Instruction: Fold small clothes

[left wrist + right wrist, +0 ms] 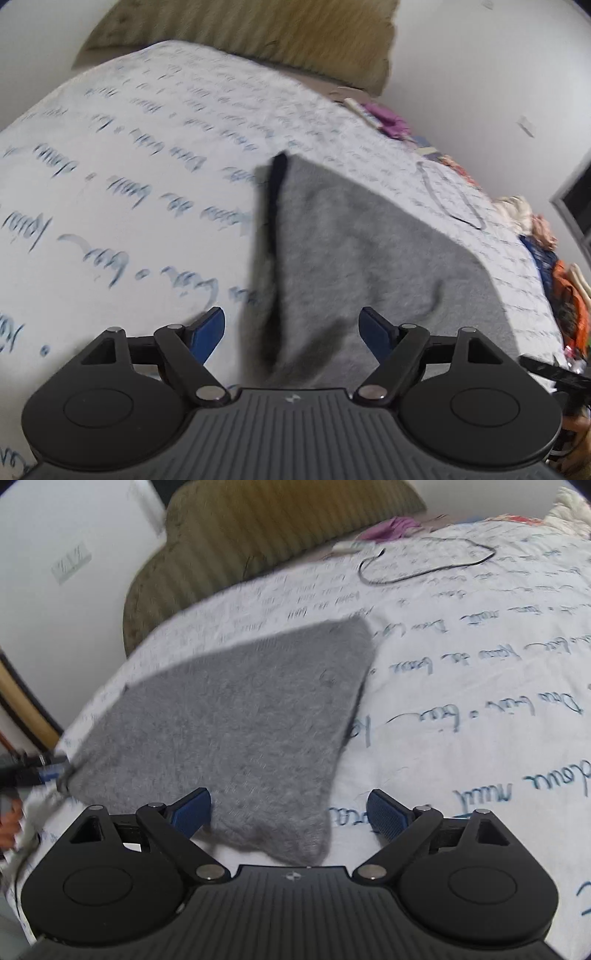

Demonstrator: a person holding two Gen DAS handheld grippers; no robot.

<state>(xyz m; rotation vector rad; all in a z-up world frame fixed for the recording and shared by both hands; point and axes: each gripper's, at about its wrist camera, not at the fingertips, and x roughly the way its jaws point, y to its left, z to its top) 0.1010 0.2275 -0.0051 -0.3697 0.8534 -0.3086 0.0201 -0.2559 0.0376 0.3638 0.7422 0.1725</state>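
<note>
A small grey garment (354, 251) lies flat on the bed, with a dark band (275, 236) along its left edge in the left wrist view. My left gripper (293, 328) is open just above the garment's near left edge, holding nothing. In the right wrist view the same grey garment (236, 723) spreads ahead, its near corner between the fingers. My right gripper (290, 812) is open and empty above that corner. The left gripper's tip shows at the far left of the right wrist view (33, 768).
The bed sheet (122, 177) is white with blue handwriting. An olive striped pillow (258, 528) lies at the head. A thin dark cable (424, 565) loops on the sheet. Piled clothes (565, 295) lie along the bed's right edge, with purple cloth (388, 118) farther back.
</note>
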